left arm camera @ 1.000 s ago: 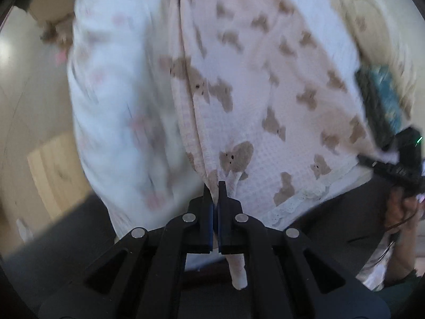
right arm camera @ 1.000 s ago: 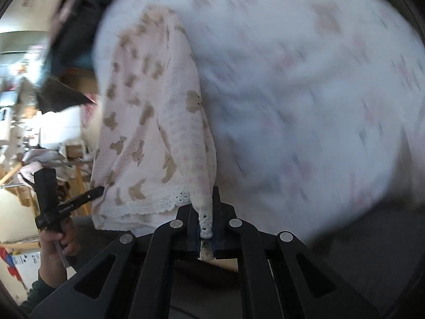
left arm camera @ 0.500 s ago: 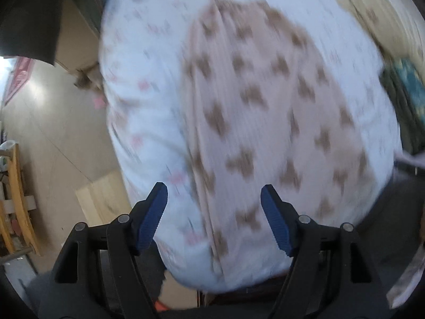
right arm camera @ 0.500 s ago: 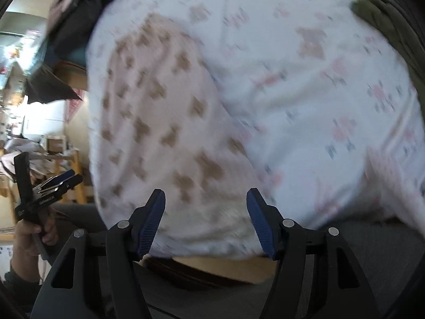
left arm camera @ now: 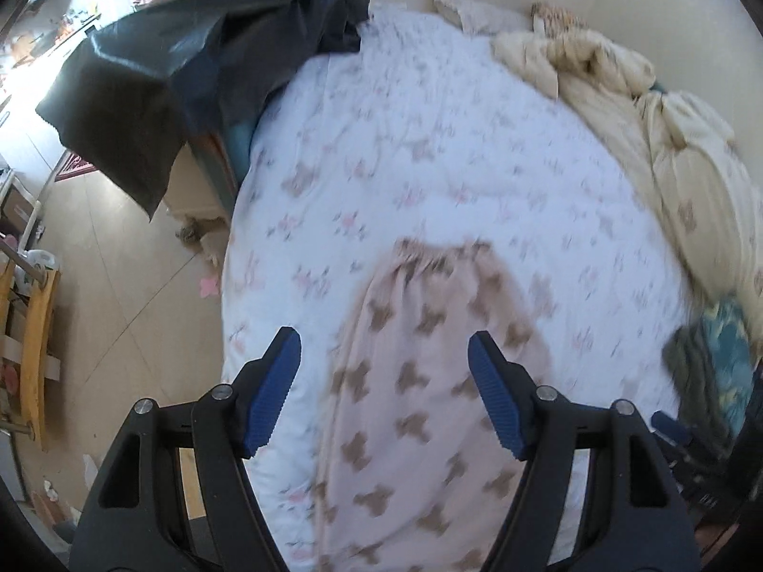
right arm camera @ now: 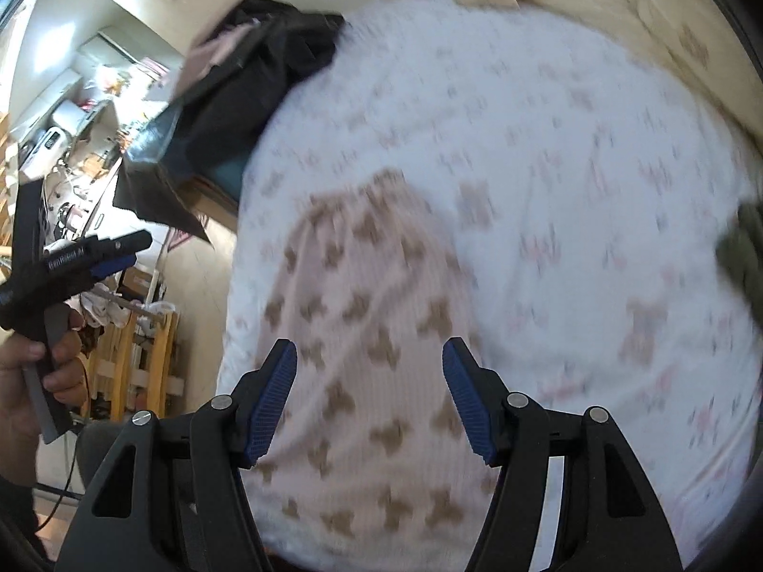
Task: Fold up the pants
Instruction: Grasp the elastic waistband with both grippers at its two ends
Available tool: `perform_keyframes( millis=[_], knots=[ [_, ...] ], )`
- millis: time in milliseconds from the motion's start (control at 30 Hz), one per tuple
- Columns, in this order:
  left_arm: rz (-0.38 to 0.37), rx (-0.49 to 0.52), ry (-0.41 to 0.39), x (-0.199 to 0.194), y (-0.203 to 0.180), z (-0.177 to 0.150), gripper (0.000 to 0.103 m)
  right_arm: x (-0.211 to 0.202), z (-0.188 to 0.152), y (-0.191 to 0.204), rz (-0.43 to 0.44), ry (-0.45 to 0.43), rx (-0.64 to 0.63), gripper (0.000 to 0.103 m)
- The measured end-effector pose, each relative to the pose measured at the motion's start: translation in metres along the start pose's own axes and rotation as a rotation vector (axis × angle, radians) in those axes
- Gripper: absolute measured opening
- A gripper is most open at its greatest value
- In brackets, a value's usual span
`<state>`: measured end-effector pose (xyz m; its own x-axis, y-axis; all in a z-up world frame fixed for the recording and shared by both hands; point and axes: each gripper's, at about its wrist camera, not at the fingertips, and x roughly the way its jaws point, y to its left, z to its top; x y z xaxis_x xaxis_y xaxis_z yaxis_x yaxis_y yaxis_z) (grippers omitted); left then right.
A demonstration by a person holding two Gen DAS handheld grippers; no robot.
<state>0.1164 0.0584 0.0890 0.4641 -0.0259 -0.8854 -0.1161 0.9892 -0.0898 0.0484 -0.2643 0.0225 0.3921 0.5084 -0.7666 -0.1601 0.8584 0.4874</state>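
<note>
Floral bedsheet (left arm camera: 429, 152) filling the frame, bear-print pants (left arm camera: 419, 405) lying flat at lower centre.
Left gripper (left arm camera: 384, 395) and right gripper (right arm camera: 369, 400) are hovering spread wide, empty; soft, light cloth likely pinches best at its gathered waistband (left arm camera: 429, 257).

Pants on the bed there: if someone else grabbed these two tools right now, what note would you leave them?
Left tool: open, holding nothing, above the pants.
Right tool: open, empty, also over them.
The pink bear-print pants lie flat as one long strip on the floral bed sheet, waistband at the far end.
Done: they look folded lengthwise, leg over leg, though the views are blurred.
Left: probably fold the strip across, hem end toward waistband.
</note>
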Motion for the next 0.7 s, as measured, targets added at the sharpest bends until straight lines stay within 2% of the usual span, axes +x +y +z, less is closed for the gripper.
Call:
perform_keyframes(
  millis=[33,100,167,233,333,400,567,633,667,700],
  knots=[
    [0.004,0.002,-0.013,0.000,-0.003,0.002,0.070,0.001,0.005,0.002,-0.001,-0.013,-0.010,0.068],
    [0.040,0.026,-0.044,0.006,-0.010,0.004,0.070,0.005,0.016,0.003,0.006,-0.036,-0.030,0.081],
    [0.092,0.035,-0.055,0.020,-0.008,-0.003,0.072,0.012,0.024,0.003,-0.021,-0.059,-0.058,0.086],
    [0.106,0.028,-0.035,0.044,0.000,-0.012,0.072,0.022,0.030,0.001,-0.058,-0.071,-0.077,0.086],
    [0.080,0.003,-0.008,0.073,0.014,-0.029,0.072,0.042,0.040,-0.006,-0.090,-0.083,-0.090,0.085],
    [0.087,0.006,-0.002,0.088,0.019,-0.038,0.072,0.059,0.046,-0.012,-0.102,-0.059,-0.095,0.086],
    [0.088,-0.025,0.044,0.128,0.038,-0.043,0.072,0.095,0.059,-0.021,-0.052,0.002,-0.080,0.085],
    [0.075,-0.073,0.087,0.145,0.046,-0.035,0.072,0.108,0.070,-0.022,-0.042,0.023,-0.084,0.083],
    [0.062,-0.090,0.105,0.153,0.049,-0.030,0.072,0.114,0.074,-0.021,-0.039,0.034,-0.092,0.075],
    [0.049,-0.094,0.116,0.161,0.050,-0.024,0.072,0.122,0.081,-0.020,-0.033,0.050,-0.101,0.072]
  ],
)
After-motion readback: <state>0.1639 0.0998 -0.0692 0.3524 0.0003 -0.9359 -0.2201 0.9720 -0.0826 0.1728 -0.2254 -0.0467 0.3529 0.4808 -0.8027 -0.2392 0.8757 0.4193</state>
